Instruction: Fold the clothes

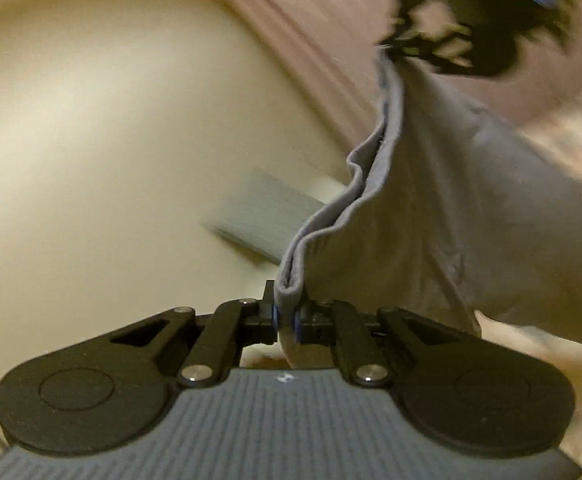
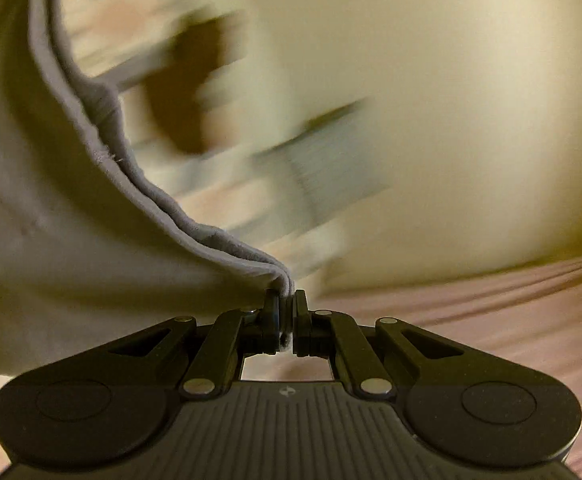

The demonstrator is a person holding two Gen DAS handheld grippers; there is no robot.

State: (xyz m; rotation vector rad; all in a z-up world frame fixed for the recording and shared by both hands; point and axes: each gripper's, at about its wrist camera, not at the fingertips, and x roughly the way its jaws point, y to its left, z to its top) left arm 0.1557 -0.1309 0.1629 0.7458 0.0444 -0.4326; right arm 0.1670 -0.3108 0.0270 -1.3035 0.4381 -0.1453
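1. No readable writing anywhere (both views pretty blurry).
2. Left gripper [image 1: 287,322] jaws pinched tight on the grey garment [image 1: 431,216] hem.
3. Right gripper [image 2: 287,320] jaws clamped on its other corner; cloth hangs between them.

Left wrist view sits just behind left gripper [image 1: 287,320], facing about level toward cream wall [image 1: 111,120], grey garment [image 1: 431,208] close in front, right of centre. Right wrist view likewise behind right gripper [image 2: 287,320], garment left. Shared: garment, wall, both blurred
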